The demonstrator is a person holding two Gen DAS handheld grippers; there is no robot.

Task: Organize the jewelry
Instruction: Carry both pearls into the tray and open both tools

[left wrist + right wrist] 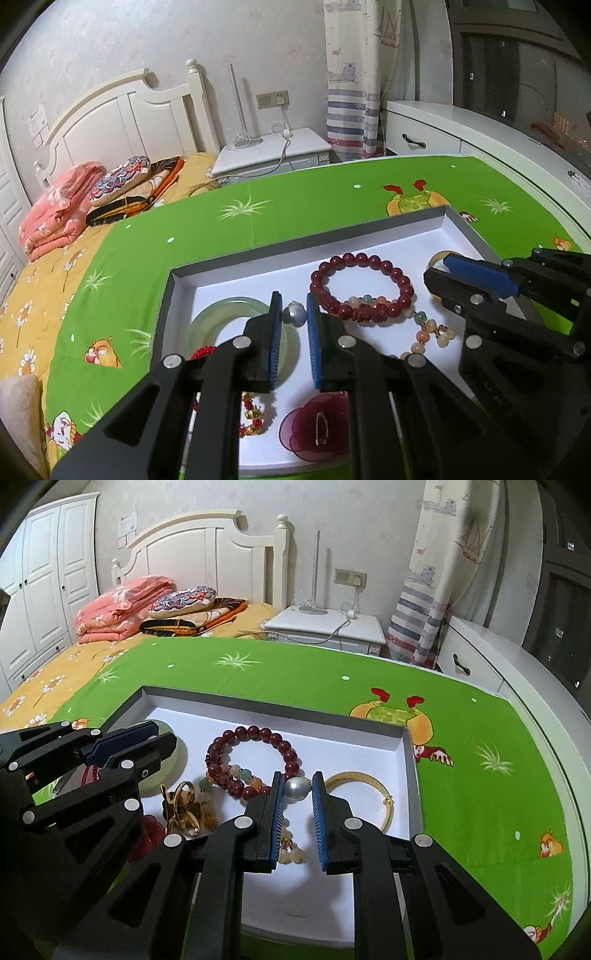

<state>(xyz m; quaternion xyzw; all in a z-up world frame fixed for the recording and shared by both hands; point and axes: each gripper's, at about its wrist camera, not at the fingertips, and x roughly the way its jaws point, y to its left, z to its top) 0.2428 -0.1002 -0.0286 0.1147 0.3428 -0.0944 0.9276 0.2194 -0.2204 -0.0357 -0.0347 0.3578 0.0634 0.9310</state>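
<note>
Bedroom, green bedsheet (295, 206) bearing a tray (295, 244): left tool (293, 300) pinches a pearl (293, 315), right tool (298, 778) another.

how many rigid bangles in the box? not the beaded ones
2. A pale green bangle lies at the left end of the box. A gold bangle lies at the right end. Parts of the box floor are covered, so another could be hidden.

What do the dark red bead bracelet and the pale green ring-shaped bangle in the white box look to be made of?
Dark red bead bracelet: polished stone or glass, perhaps agate; the round beads are glossy with small highlights. Pale green bangle: probably jade or glass; it looks smooth and milky-translucent. Neither can be settled by look alone.
</note>
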